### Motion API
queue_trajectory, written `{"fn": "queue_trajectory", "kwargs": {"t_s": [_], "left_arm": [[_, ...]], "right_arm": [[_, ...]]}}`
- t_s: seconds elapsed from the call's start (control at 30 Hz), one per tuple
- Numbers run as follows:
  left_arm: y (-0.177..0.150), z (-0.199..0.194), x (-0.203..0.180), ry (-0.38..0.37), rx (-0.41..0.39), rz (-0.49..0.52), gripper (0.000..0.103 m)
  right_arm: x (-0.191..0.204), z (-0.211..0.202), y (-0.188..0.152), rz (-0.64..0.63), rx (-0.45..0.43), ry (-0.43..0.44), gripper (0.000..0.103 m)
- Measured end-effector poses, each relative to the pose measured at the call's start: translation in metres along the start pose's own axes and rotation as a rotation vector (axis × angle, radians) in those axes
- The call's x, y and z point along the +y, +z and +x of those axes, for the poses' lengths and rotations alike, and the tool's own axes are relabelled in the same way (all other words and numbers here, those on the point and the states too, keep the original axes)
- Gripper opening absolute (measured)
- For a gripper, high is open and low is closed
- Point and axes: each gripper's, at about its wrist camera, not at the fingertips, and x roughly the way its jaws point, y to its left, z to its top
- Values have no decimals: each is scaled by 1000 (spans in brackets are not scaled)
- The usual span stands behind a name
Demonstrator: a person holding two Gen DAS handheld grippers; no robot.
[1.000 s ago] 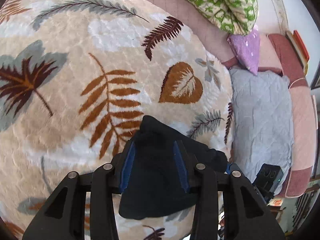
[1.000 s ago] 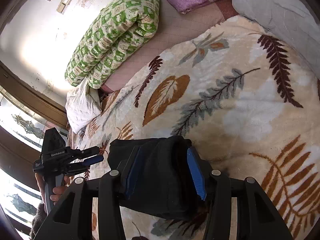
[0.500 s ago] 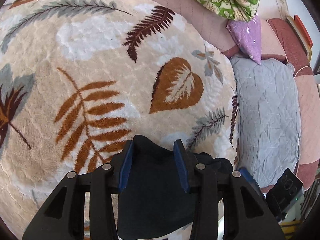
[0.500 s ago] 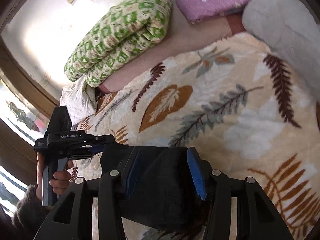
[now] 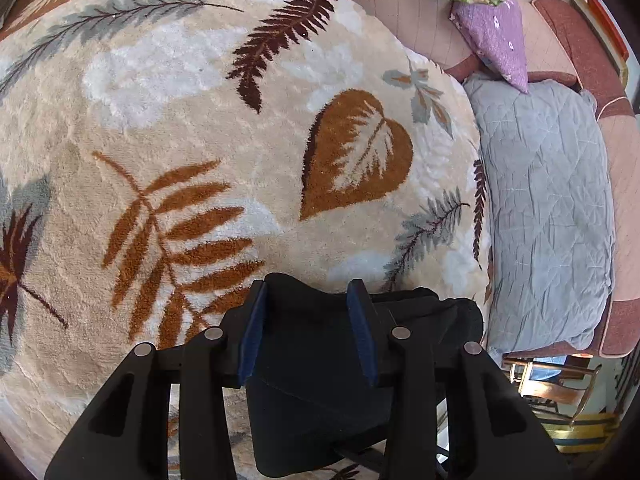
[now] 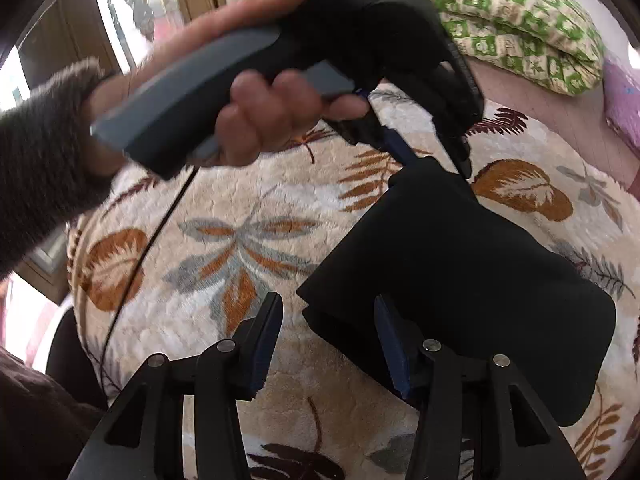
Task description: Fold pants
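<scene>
Black pants (image 6: 460, 272) in a folded bundle on a leaf-patterned blanket (image 5: 200, 120), near the edge beside a grey quilted cushion (image 5: 548, 208). Left gripper (image 5: 308, 328) clamped on one end of the bundle, cloth filling the gap between blue pads. Right gripper (image 6: 326, 344) apart and empty, just beside the pants, only bare blanket between its fingers. Hand (image 6: 240, 80) in a fuzzy grey sleeve around the left gripper's handle.

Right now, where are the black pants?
The folded black pants lie on the leaf-print blanket, right of the right gripper in its view. The left gripper clamps their far end, near the grey pillow.
</scene>
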Motion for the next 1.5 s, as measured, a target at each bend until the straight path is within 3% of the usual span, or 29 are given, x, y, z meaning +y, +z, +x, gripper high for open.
{"fn": "queue_trajectory", "kwargs": {"t_s": [0.1,0.17,0.2,0.27,0.43,0.6,0.7,0.9,0.97,1.07,1.1,1.17,1.23,1.37,1.5], "left_arm": [[0,6,-1,38,14,32,38],[1,10,-3,46,24,61,22],[2,11,-4,45,29,66,18],[4,11,-7,44,24,68,11],[13,19,-22,131,16,121,10],[12,36,-23,282,2,156,10],[13,33,-17,251,2,119,10],[4,-15,4,86,-49,0,12],[-5,-26,8,57,-57,-15,19],[-28,-39,14,28,-87,-34,29],[-37,-40,16,15,-91,-45,30],[-50,-38,14,-5,-83,-58,31],[-64,-36,17,-12,-78,-67,31],[-84,-31,20,-55,-68,-76,31],[-90,-22,22,-55,-83,-85,31]], "right_arm": [[13,14,-5,-120,7,-146,49],[16,21,-5,-169,5,-208,45],[14,22,-4,-171,3,-210,42],[9,26,-3,-172,5,-225,8],[3,18,-6,-168,9,-156,4],[6,22,-13,-182,34,-137,4],[1,28,-13,-145,34,-127,4],[-4,5,-9,-64,-25,-102,13],[-19,-18,-8,29,-75,-63,20],[-66,-58,-13,257,-167,-10,34],[-85,-71,-16,341,-200,0,38],[-121,-89,-27,499,-253,13,56],[-150,-98,-39,627,-278,16,62],[-190,-86,-54,798,-253,78,62],[-205,-58,-60,865,-206,120,62]]}}
